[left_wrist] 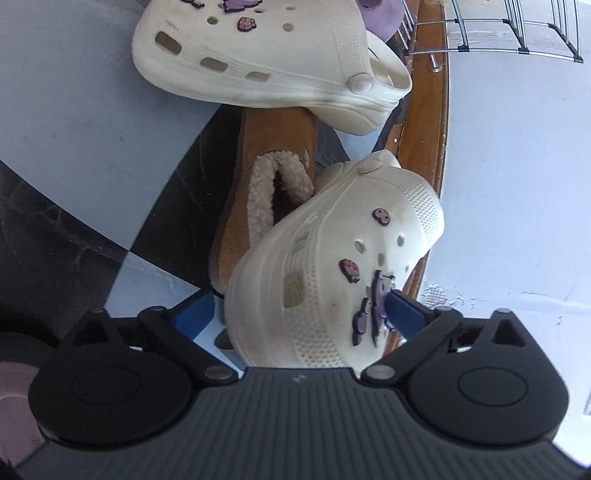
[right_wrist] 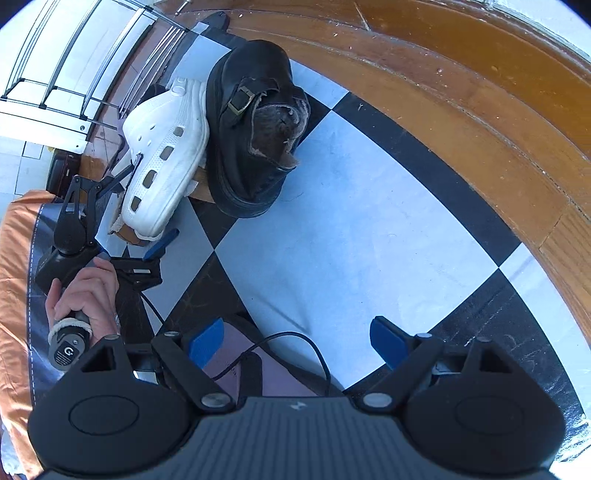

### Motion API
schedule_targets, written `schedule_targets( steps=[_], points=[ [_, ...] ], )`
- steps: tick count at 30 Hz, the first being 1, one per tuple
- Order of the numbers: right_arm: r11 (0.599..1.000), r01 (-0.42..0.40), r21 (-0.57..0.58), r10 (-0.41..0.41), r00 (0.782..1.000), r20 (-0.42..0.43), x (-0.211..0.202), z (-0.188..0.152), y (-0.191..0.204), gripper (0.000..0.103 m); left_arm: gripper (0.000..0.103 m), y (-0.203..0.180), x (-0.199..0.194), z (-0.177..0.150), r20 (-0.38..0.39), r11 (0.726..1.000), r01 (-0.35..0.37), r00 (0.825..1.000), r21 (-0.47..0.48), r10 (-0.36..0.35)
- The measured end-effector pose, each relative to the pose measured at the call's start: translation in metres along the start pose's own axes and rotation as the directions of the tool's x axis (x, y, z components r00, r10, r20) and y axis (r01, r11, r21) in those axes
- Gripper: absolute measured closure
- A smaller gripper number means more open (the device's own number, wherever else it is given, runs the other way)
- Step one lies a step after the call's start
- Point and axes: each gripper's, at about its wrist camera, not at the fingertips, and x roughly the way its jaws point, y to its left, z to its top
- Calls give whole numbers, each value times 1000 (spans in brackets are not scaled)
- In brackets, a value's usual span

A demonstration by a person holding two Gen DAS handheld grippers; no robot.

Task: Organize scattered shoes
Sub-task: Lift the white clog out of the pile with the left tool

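In the left wrist view, the left gripper (left_wrist: pixel 299 314) stands with its jaws spread wide around a cream clog (left_wrist: pixel 332 266) that lies tipped on its side. The right blue pad (left_wrist: pixel 400 308) sits at the purple charms (left_wrist: pixel 373 306) on the clog's upper; whether it touches them cannot be told. The left blue pad (left_wrist: pixel 195 314) shows a gap of floor between itself and the sole, so the clog is released, not clamped. Beyond it, a tan slipper (left_wrist: pixel 273 177) with a fleece lining lies on the black-and-white checkered floor (left_wrist: pixel 74 122), partly under the clog's heel end. Farther on, a second cream clog (left_wrist: pixel 258 59) with matching charms rests across the slipper's far end, and a lilac shoe (left_wrist: pixel 380 14) peeks out behind it. A wooden skirting board (left_wrist: pixel 428 110) runs along the right, with a metal shoe rack (left_wrist: pixel 517 37) at the top right.

In the right wrist view, the right gripper (right_wrist: pixel 295 347) is empty, its blue pads wide apart over the tiles, with a pink shoe (right_wrist: pixel 251 365) and a black cable (right_wrist: pixel 303 343) below it. To the left, a hand (right_wrist: pixel 85 291) grips the handle of the left gripper, beside an orange garment (right_wrist: pixel 14 258). Farther off, the cream clog lies against a black buckled shoe (right_wrist: pixel 251 136) with a fur lining, both close to the skirting board.
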Motion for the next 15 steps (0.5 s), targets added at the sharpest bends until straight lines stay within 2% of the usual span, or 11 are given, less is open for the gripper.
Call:
schedule_targets(
  steps=[1,4,5,10,11,15],
  points=[
    [1000,2,6,-2,1000,2,0,0,-2,16,22,-2,-1,1,-3,1000,-2,1000,17,2],
    [1000,4,13,-4,1000,5,-1,-1,-3,16,29,-24,-20,-6,-3,985,-45,999,168,47],
    [1000,-1,14,1,1000,6,-1,-2,-2,16,35,-27,-29,-11,-11,979,-47,999,200,51],
    [999,-33,10,33,999,18,-4,-5,1,16,35,-15,-65,-41,-114,968,-19,992,250,49],
    [999,-35,8,35,999,17,-4,-6,1,16,35,-7,-73,-54,-145,964,-25,987,264,66],
    [999,-32,18,32,999,18,-2,-11,-1,16,34,16,-89,-93,-186,965,-49,977,259,100]
  ],
)
